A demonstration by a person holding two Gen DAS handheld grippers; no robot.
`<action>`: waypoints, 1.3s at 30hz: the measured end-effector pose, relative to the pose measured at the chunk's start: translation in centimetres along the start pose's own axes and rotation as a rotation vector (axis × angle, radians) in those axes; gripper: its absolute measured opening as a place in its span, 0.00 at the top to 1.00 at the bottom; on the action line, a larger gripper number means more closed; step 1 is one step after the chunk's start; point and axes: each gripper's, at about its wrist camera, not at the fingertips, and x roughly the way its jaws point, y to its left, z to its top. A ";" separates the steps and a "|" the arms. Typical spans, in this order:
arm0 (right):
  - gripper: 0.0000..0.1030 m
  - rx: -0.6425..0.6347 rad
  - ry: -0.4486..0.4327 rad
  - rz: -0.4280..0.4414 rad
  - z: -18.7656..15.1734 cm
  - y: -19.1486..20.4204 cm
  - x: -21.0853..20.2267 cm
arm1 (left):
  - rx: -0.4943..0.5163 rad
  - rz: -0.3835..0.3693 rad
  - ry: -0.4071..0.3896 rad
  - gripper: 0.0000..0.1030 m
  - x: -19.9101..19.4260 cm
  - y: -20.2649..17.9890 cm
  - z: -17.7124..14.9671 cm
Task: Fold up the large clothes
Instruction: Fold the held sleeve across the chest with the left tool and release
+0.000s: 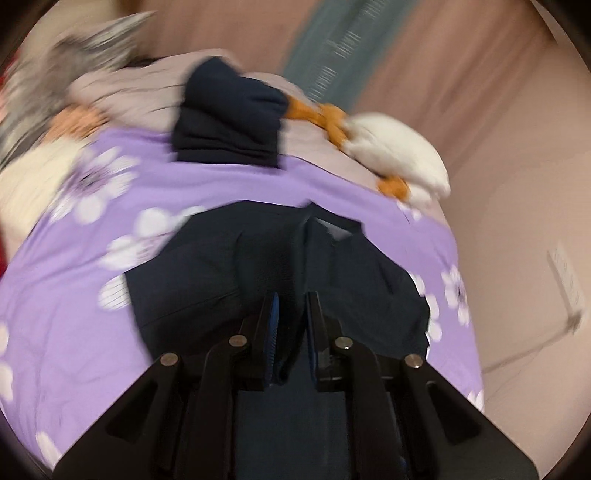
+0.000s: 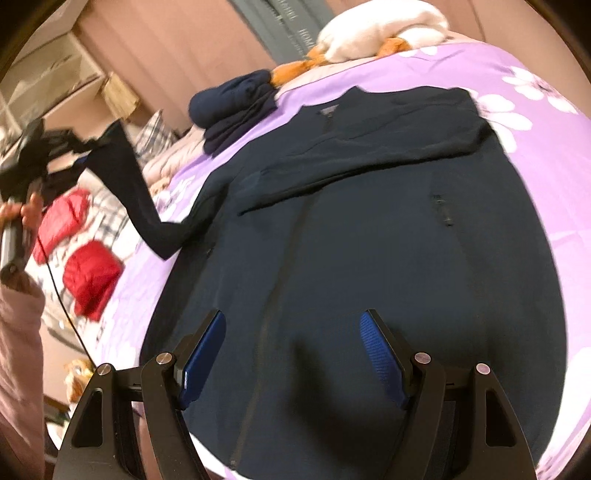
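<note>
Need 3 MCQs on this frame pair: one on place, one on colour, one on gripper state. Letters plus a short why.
1. Where does the folded navy pile sit?
A. far end of the bed, near the white plush toy
B. on the floor
C. on the spread jacket

2. What colour is the bedcover?
A. green
B. purple with white flowers
C. plain grey

3. What is the left gripper doing?
A. open, empty
B. shut on the jacket sleeve
C. holding a red garment

A: the pile lies beside the toy.
B: a floral purple cover shows.
B: dark cloth sits between its fingers.
</note>
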 end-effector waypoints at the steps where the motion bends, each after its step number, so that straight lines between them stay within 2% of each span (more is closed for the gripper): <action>1: 0.27 0.022 -0.013 0.002 0.3 -0.8 -0.4 | 0.038 -0.010 0.022 0.89 1.5 -2.2 0.1; 6: 0.27 0.108 -0.072 -0.022 0.9 -4.7 -2.2 | 0.206 -0.037 0.135 0.89 9.7 -11.5 -0.9; 9: 0.27 0.145 -0.092 -0.045 0.6 -6.5 -3.0 | 0.232 -0.100 0.228 0.89 14.1 -15.0 -1.9; 10: 0.27 0.156 -0.093 -0.049 0.5 -7.1 -3.2 | 0.197 -0.152 0.246 0.85 14.9 -15.0 -2.0; 12: 0.27 0.173 -0.084 -0.058 0.5 -8.0 -3.3 | 0.145 -0.227 0.268 0.68 15.7 -14.6 -2.0; 13: 0.27 0.176 -0.079 -0.056 0.7 -8.3 -3.3 | 0.114 -0.234 0.268 0.47 15.8 -13.4 -2.1; 14: 0.26 0.182 -0.074 -0.042 1.1 -8.5 -3.1 | 0.095 -0.213 0.249 0.31 15.5 -12.5 -2.3; 15: 0.23 0.190 -0.066 -0.013 1.6 -8.6 -2.8 | 0.078 -0.192 0.225 0.29 15.1 -11.2 -2.5; 18: 0.22 0.207 -0.040 0.079 3.0 -8.0 -1.1 | 0.016 -0.169 0.197 0.29 13.8 -7.0 -2.7; 21: 0.22 0.159 -0.013 0.150 5.2 -6.0 1.8 | -0.047 -0.109 0.135 0.29 11.5 -1.4 -3.4; 24: 0.22 0.070 0.011 0.215 8.2 -2.7 5.9 | -0.115 -0.038 0.070 0.29 8.3 4.6 -4.8; 27: 0.22 0.040 0.061 0.280 10.5 -0.4 10.4 | -0.198 -0.010 0.037 0.28 6.1 9.7 -6.5; 31: 0.22 0.078 0.133 0.305 12.2 1.3 15.8 | -0.295 0.032 0.007 0.25 3.5 15.7 -9.0; 34: 0.22 0.105 0.163 0.296 12.5 2.0 18.5 | -0.359 0.040 0.011 0.25 2.4 18.4 -10.7; 37: 0.33 0.115 0.180 0.275 12.5 2.3 20.2 | -0.398 0.047 0.019 0.25 2.0 20.0 -11.8; 39: 0.55 0.133 0.191 0.258 12.4 2.1 20.5 | -0.407 0.048 0.027 0.25 1.9 20.9 -12.5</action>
